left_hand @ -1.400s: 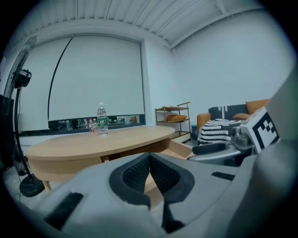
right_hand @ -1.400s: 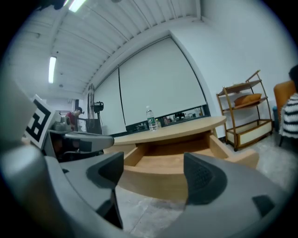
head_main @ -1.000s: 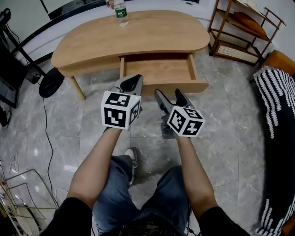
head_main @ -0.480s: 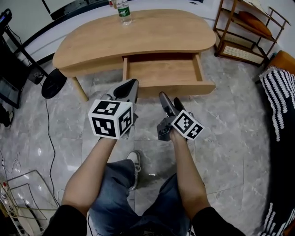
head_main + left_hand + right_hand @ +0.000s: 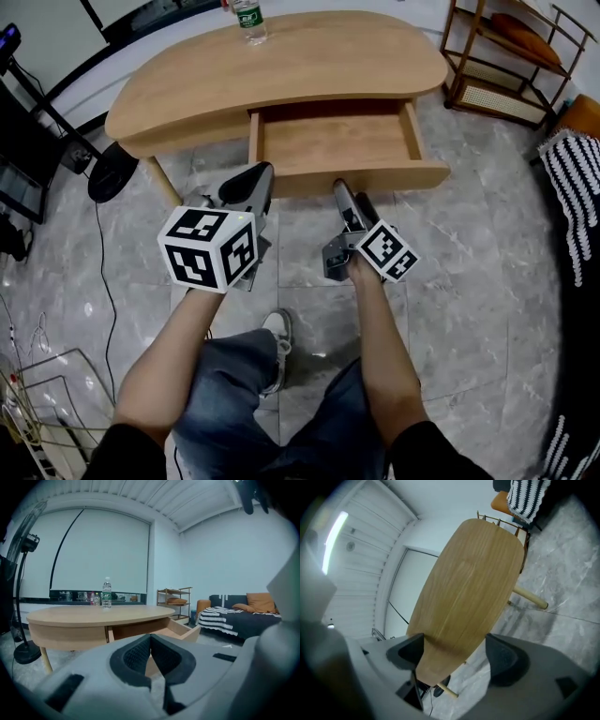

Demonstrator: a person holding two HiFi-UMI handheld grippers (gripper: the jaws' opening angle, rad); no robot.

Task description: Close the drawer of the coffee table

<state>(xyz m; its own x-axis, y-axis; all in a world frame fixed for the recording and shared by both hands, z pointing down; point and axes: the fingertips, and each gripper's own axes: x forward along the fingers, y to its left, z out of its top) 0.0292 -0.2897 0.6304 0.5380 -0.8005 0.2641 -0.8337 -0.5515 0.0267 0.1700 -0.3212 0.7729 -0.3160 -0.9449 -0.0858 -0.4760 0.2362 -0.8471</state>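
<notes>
1. Floor (image 5: 469,281): we record grey marbled tile across the whole head view.

2. Coffee table (image 5: 281,66): light wood, rounded bean-shaped top, on pale round legs. It stands ahead of the seated person.

3. Drawer (image 5: 375,176): we find it pulled well out from under the table's near edge, with its bare wooden bottom showing. The front panel faces the person.

4. Shelf unit (image 5: 506,56): wooden frame, right of the table.

5. Striped blanket (image 5: 574,178): black and white, at the right edge.

6. Fan (image 5: 111,172): dark round base, by the table's left leg.

7. Left gripper (image 5: 258,173): we note its pads pressed together at the tips with nothing between them. It is held just short of the drawer front, left of centre.

8. Right gripper (image 5: 350,194): rolled onto its side, with its tips just before the drawer front. Its jaws have just been closing a little yet stand wide apart. In its own view we see the table's wood beyond the gap, and neither pad presses on anything.

9. Bottle (image 5: 248,19): clear plastic with a green label, upright at the table's far edge.
</notes>
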